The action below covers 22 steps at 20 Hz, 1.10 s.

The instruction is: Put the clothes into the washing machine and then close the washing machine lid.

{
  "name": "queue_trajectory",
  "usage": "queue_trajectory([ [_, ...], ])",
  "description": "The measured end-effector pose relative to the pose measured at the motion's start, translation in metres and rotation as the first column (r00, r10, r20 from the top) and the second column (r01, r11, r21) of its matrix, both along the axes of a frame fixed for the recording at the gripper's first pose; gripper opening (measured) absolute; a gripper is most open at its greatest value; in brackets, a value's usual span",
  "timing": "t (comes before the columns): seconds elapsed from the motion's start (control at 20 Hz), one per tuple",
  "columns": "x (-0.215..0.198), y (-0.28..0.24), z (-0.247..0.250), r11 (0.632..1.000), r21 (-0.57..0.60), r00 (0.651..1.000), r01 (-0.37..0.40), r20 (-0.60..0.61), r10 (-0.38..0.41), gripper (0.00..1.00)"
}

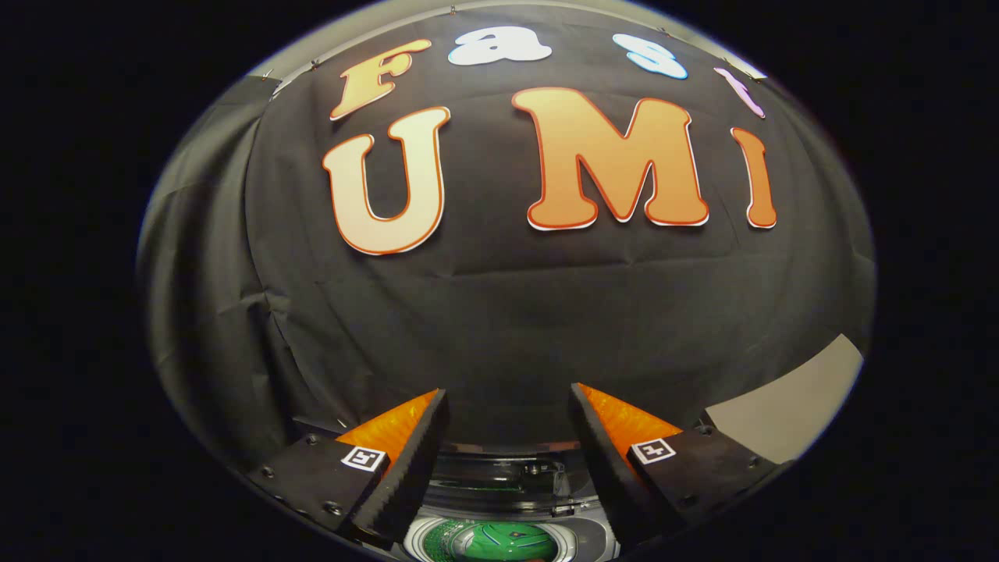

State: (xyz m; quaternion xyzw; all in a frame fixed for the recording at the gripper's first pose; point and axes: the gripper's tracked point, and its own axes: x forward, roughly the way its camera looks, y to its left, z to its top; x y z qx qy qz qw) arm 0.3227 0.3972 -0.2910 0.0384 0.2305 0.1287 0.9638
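Nearest to us, our gripper (507, 406) has its two fingers (406, 468) spread wide apart, with nothing held between them.

Low down in the gap between the fingers sits the washing machine (507, 523). Its round drum opening (492, 542) lies just under and ahead of the fingers, and green clothes (499, 544) with some white on them rest inside it. Just beyond the opening we see the lid (499, 476), a dark, see-through panel that appears to stand raised at the back of the machine, so the machine is still open.

Farther off hangs the booth's black cloth wall (499, 312), with a pale strip of bare panel (788, 406) to the right of the fingers.

We judge the loading step to be done, or nearly so, since the clothes lie in the drum and our fingers are empty. We cannot tell whether more clothes wait elsewhere. What remains is the lid. The next move calls for tipping down toward the machine, reaching beyond the opening to the lid's upper edge, and pushing or drawing it forward and down until it lies flat over the drum, minding that no cloth hangs over the rim.
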Motion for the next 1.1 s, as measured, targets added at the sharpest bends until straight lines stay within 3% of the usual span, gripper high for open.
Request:
queue_trajectory([
  [0.4,0.028,0.012,-0.067,0.998,-0.065,0.992,0.009,-0.126,-0.018,0.99],
  [0.55,0.031,0.012,-0.061,0.997,-0.072,0.999,0.004,-0.041,-0.007,0.99],
  [0.8,0.027,0.008,-0.061,0.998,-0.063,1.0,0.02,-0.021,-0.021,1.0],
  [1.1,-0.009,0.001,-0.052,0.998,-0.051,1.0,0.03,0.007,-0.03,1.0],
])
